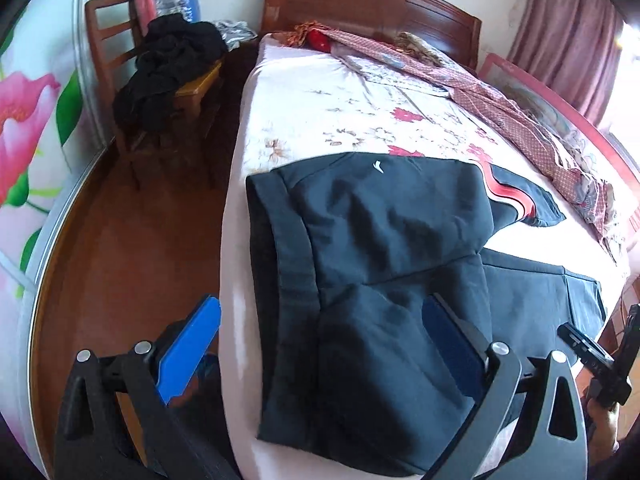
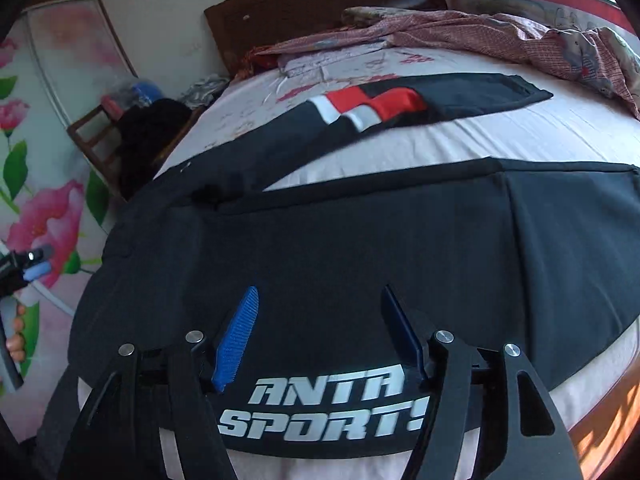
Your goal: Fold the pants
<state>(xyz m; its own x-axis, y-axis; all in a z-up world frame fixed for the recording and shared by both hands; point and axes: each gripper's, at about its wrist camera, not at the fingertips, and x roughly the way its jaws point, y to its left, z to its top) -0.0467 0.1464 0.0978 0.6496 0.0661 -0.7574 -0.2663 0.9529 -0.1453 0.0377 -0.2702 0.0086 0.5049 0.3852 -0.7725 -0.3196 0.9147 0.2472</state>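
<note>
Bed [image 1: 304, 92] — dark pants [image 1: 372, 248] spread flat, left gripper [image 1: 316, 344] and right gripper [image 2: 320, 332] above, jaws apart

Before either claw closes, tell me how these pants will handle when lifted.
The pants look floppy: creased, lying flat against the bed. One leg lies splayed apart, so it would probably trail. The fabric looks thick, likely heavyish, not slippery.

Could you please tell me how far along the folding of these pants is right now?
Done: the pants lie spread flat on the bed, legs apart, the striped leg splayed toward the headboard. In hand: nothing; the left gripper and right gripper are both open above the fabric, gripping nothing. Left: every fold, probably starting by bringing one leg over the other.
</note>
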